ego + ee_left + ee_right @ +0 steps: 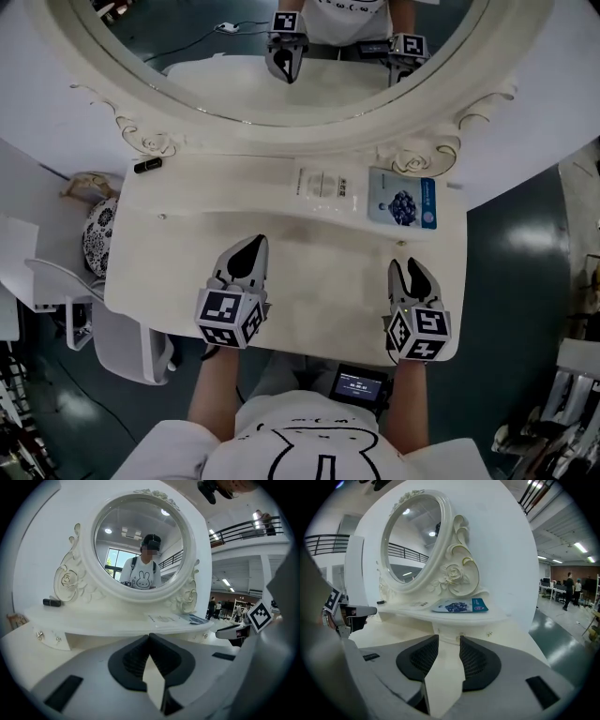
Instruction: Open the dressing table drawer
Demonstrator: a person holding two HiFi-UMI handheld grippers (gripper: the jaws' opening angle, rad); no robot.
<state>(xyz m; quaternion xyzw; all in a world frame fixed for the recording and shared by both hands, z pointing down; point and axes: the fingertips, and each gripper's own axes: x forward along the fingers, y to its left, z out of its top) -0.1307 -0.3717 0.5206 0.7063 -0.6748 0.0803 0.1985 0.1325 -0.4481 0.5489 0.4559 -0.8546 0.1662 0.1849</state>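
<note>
Left end of shelf: a small black stick-shaped object (147,165) lies by the mirror's carved scroll, well clear of my work.
Left gripper: my grey left gripper with black ribbed pads (149,637) is pressed together at the tips and holds nothing. It hovers over the lower top of the cream dressing table (319,281), short of the shelf.
Middle of shelf: a white printed leaflet (328,183) lies flat, with a blue glossy packet (403,203) just beside it on the right.
Drawer: the small cream drawer front (446,631) sits under the right end of the shelf and looks fully shut. Its tiny round knob (461,635) is straight ahead of my right jaws.
Right gripper: my matching grey right gripper (449,641) is parted by a narrow gap, with nothing between the pads, near the drawer but not touching it.
Step in hand: I judge this to be the approach to the knob.
Doing it well: I should centre the gap on the knob, go in level and low under the shelf lip, pinch firmly, then pull straight back toward me without twisting.
</note>
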